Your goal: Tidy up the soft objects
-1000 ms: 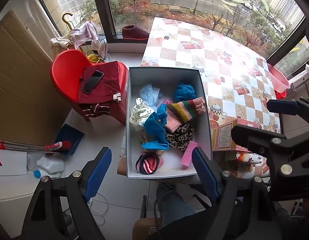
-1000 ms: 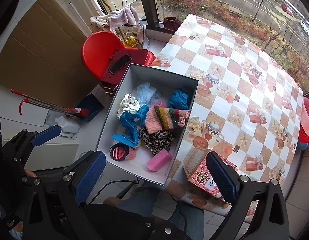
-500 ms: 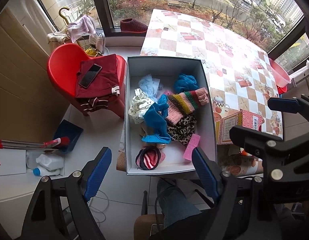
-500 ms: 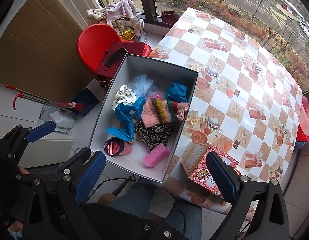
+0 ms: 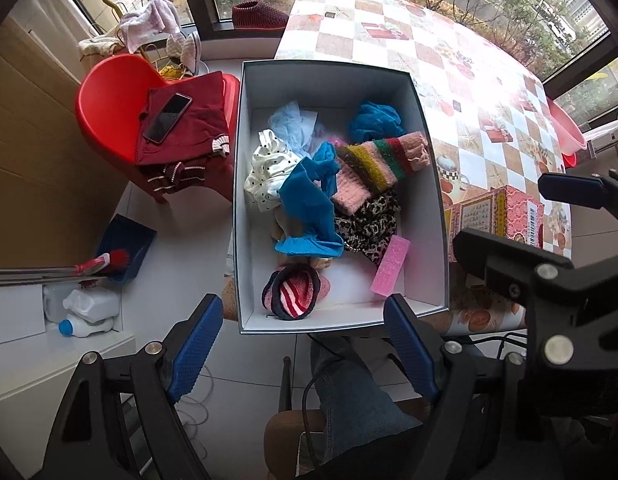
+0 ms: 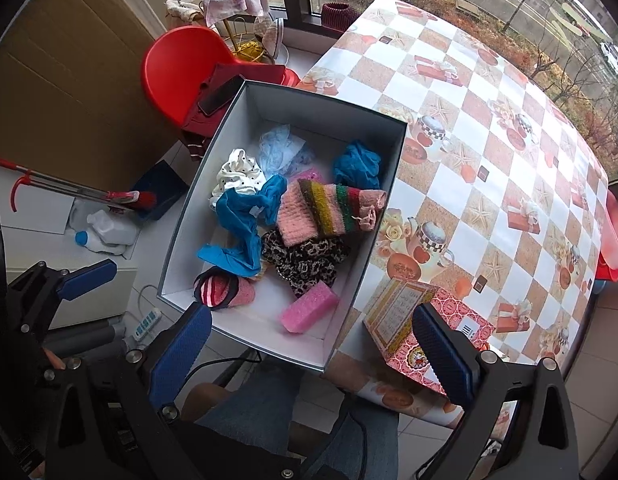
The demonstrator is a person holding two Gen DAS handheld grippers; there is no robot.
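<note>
A grey box (image 5: pixel 437 184) (image 6: pixel 373 240) on the table edge holds several soft things: a blue cloth (image 5: pixel 309 204) (image 6: pixel 241 220), a striped knit piece (image 5: pixel 381 160) (image 6: pixel 333 208), a leopard-print cloth (image 5: pixel 369 224) (image 6: pixel 305 260), a white dotted cloth (image 5: pixel 269 168), a pink sponge (image 5: pixel 391 266) (image 6: pixel 309 310) and a striped round pouch (image 5: pixel 293 292) (image 6: pixel 221 290). My left gripper (image 5: pixel 305 344) is open and empty, high above the box's near edge. My right gripper (image 6: pixel 313 356) is open and empty, above the box's near right corner.
A checked tablecloth (image 6: pixel 489 140) covers the table. A red patterned carton (image 5: pixel 505 216) (image 6: pixel 421 324) lies right of the box. A red chair (image 5: pixel 117 108) with a maroon garment and a phone (image 5: pixel 167 118) stands left. Bottles and a dustpan lie on the floor at left.
Both grippers have shifted slightly, so the box sits a little differently in both views. Both stay open and empty. Nothing in the box has moved.
</note>
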